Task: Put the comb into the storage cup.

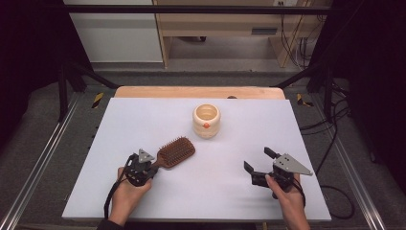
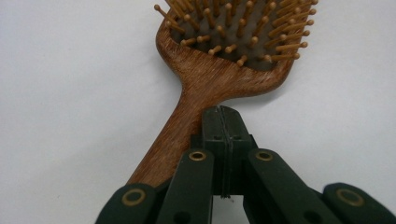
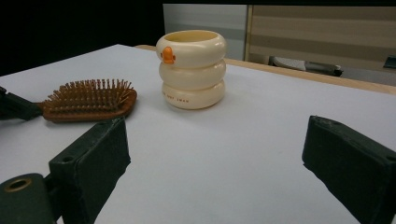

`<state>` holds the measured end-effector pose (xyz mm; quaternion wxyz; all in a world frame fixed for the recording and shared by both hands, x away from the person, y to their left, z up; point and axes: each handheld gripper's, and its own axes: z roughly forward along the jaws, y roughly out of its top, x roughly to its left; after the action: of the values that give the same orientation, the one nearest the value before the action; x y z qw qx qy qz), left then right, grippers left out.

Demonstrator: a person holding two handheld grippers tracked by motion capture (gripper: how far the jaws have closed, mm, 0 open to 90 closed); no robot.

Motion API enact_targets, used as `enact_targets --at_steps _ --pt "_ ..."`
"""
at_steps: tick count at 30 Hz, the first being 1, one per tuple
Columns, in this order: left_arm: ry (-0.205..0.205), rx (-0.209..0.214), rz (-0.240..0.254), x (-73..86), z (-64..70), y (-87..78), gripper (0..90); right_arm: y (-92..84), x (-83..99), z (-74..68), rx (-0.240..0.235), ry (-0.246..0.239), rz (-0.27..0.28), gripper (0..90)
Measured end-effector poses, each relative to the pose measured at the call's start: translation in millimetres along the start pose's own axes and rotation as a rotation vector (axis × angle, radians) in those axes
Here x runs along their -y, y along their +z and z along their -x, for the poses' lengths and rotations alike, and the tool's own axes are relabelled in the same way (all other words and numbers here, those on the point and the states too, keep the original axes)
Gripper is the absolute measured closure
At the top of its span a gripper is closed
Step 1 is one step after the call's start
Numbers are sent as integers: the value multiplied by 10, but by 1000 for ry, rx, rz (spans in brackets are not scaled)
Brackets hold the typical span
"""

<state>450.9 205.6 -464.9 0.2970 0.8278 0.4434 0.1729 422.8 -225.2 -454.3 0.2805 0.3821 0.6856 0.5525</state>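
White sheet (image 1: 143,120) over a wooden table, dark rails w/ cables around; wooden hairbrush (image 1: 173,153) lies bristles-up left of centre, cream ringed cup (image 1: 206,120) well apart behind it; left gripper (image 2: 221,116) pressed together, nothing between the pads, tips sitting on top of the brush handle, not around it; right gripper (image 3: 215,154) spread wide, low over bare sheet on the right. Risk: jaws aren't astride the handle, so a lift prob. leaves the brush behind, or a push skids it toward the cup.
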Motion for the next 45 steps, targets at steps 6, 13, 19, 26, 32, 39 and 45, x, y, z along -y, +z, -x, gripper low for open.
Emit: enact_targets --at_steps 6,13,19,26,32,39,45 --pt "38 8 19 -42 -11 -70 897 1 3 2 0 0 -4 74" --pt "69 15 55 -93 -70 -160 897 10 14 14 3 -1 -11 73" --pt "94 10 78 -126 -125 -279 832 23 20 8 6 -5 -20 73" --pt "124 -12 95 -202 -205 -403 515 32 26 9 8 -9 -27 72" --pt "115 -7 106 -275 -290 -438 213 32 28 9 7 -9 -29 72" --pt "109 -7 103 -337 -365 -449 59 37 29 12 7 -12 -31 71" --pt "126 21 92 -340 -379 -404 48 40 29 13 5 -12 -31 71"
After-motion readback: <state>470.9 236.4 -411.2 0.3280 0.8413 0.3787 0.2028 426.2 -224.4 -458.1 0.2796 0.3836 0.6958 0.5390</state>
